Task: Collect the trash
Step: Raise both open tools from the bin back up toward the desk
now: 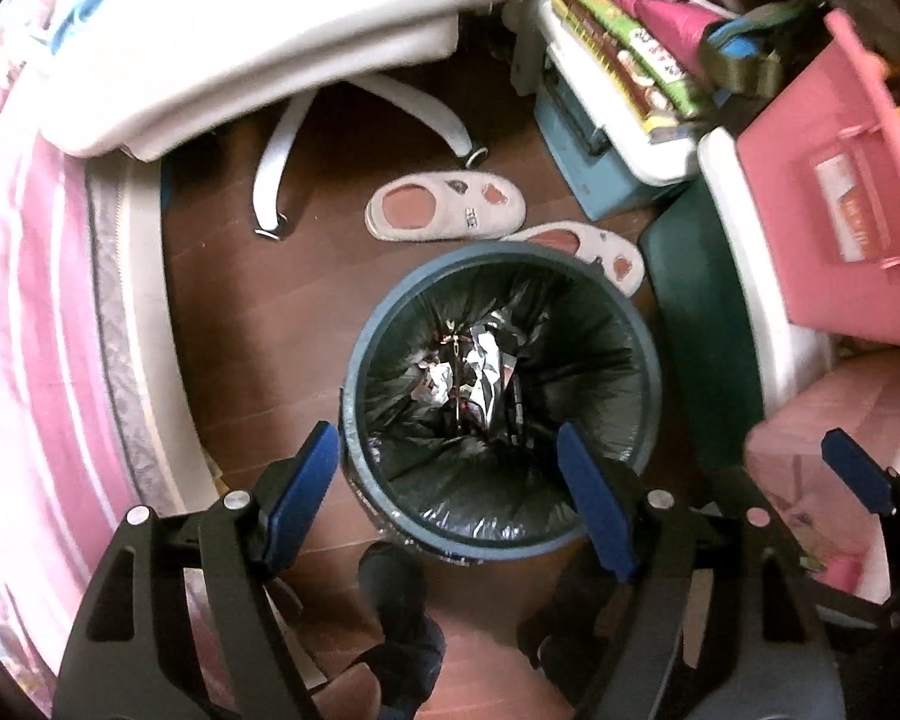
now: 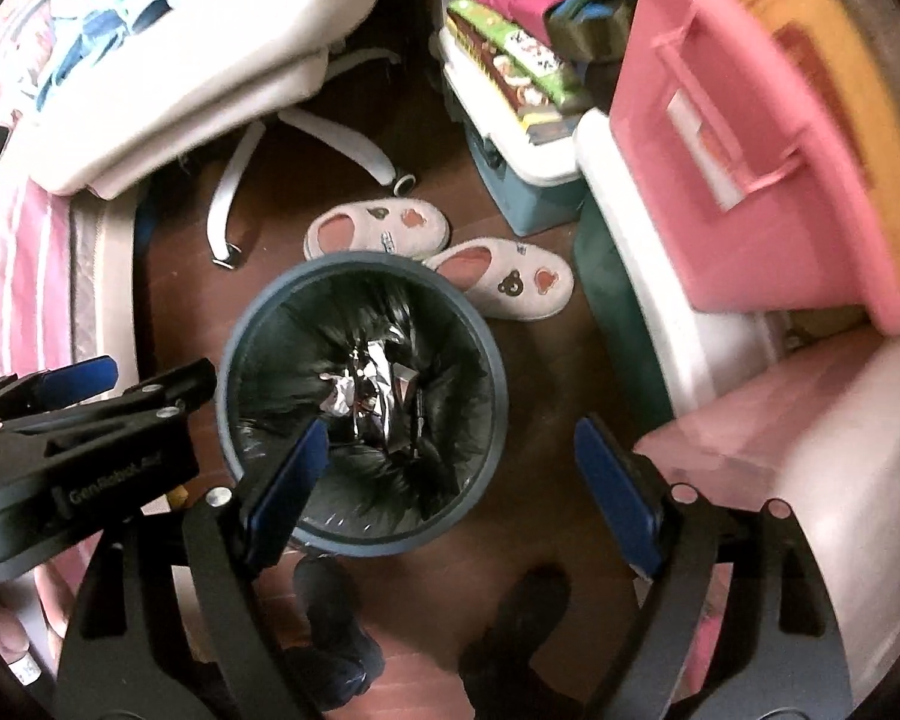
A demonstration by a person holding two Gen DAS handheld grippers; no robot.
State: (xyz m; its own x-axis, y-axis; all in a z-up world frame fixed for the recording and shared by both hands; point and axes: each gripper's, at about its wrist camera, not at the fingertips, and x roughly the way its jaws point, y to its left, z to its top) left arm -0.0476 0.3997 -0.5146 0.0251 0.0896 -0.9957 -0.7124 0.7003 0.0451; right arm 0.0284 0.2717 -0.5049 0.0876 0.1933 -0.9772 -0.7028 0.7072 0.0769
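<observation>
A round blue-grey trash bin (image 1: 501, 546) with a black liner stands on the brown floor, seen from above in both views (image 2: 498, 384). Crumpled silver foil and white paper trash (image 1: 480, 378) lie at its bottom, also in the right wrist view (image 2: 378, 390). My left gripper (image 1: 447, 456) hangs open and empty over the bin's near rim. My right gripper (image 2: 450, 450) is open and empty over the bin's right side; its blue finger (image 1: 852, 468) shows at the right of the left wrist view. The left gripper's body (image 2: 78, 450) shows at the left of the right wrist view.
Two pink-and-white slippers (image 1: 444, 210) (image 2: 504, 285) lie just behind the bin. A white office chair (image 1: 270, 60) stands at back left, a pink bed (image 1: 30, 330) at left. A pink box (image 2: 750, 180), white containers and a blue case (image 1: 594, 168) crowd the right. My feet (image 2: 330, 630) stand near the bin.
</observation>
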